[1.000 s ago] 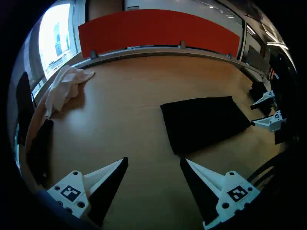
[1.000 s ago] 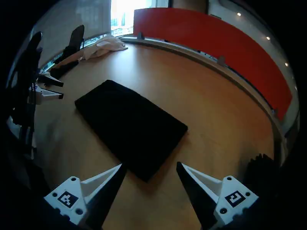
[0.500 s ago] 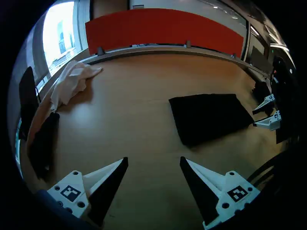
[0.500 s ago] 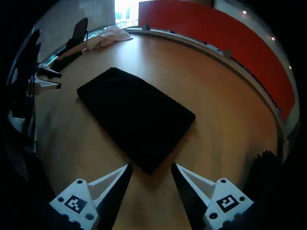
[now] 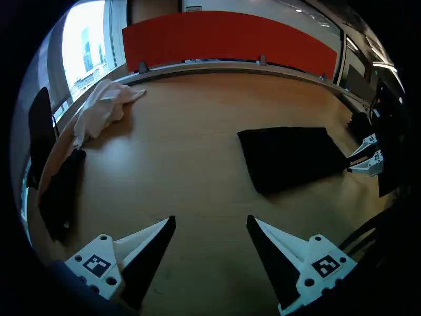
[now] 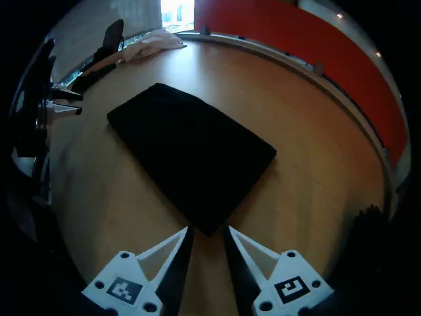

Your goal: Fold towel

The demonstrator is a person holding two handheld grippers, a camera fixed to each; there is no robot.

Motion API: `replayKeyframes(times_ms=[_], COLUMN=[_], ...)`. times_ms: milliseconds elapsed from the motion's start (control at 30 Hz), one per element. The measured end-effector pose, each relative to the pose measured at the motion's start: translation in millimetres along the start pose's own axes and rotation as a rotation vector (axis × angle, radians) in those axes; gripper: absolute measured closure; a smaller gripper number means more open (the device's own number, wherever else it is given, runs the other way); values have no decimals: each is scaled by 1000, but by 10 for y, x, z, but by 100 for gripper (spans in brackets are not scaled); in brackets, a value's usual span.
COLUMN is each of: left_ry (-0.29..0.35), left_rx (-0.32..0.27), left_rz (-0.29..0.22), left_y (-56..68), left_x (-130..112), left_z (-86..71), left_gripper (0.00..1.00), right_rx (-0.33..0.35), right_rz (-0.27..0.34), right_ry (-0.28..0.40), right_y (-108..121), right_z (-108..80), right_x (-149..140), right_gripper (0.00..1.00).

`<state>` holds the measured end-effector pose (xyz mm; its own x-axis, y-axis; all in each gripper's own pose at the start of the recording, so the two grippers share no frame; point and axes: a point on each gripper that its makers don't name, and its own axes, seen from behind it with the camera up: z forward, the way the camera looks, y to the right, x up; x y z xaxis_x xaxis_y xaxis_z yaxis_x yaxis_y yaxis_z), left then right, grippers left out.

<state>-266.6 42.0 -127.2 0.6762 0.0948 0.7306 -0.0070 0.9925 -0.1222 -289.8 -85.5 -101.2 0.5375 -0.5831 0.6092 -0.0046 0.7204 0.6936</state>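
Observation:
A black folded towel (image 5: pixel 289 155) lies flat on the wooden table (image 5: pixel 179 152), right of centre in the left gripper view. My left gripper (image 5: pixel 210 221) hovers open over bare wood, well short of the towel, with nothing between its fingers. In the right gripper view the towel (image 6: pixel 194 152) runs diagonally, its near corner lying between the tips of my right gripper (image 6: pixel 206 230). The jaws stand narrowly open, with wood showing in the gap. The right gripper (image 5: pixel 350 163) also sits at the towel's right edge. The left gripper (image 6: pixel 73 102) appears at far left.
A crumpled white cloth (image 5: pixel 102 108) lies at the far left of the table, with a dark cloth (image 5: pixel 60 189) nearer along that edge. A red panel (image 5: pixel 226 37) backs the table's far rim. A dark heap (image 6: pixel 363 231) sits at the right edge.
My right gripper has moved forward to the towel's near corner and its jaws have narrowed a lot. The left gripper's view has drifted slightly; its jaws keep the same width.

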Motion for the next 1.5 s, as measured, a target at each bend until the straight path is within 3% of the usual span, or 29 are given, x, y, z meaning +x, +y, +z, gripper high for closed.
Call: replayKeyframes(times_ms=[367, 667, 1500], left_ry=[-2, 0, 32], left_rx=[7, 9, 19], left_rz=[-3, 1, -3], left_y=[-71, -90, -143], left_x=[-42, -57, -7], left_z=[-35, -46, -102], left_gripper=[0, 0, 0], right_rx=[24, 17, -9], right_rz=[-15, -26, 4], right_ry=[-11, -4, 51], right_y=[0, 30, 56], right_z=[11, 18, -222], right_x=[-11, 12, 159], right_gripper=[66, 93, 94])
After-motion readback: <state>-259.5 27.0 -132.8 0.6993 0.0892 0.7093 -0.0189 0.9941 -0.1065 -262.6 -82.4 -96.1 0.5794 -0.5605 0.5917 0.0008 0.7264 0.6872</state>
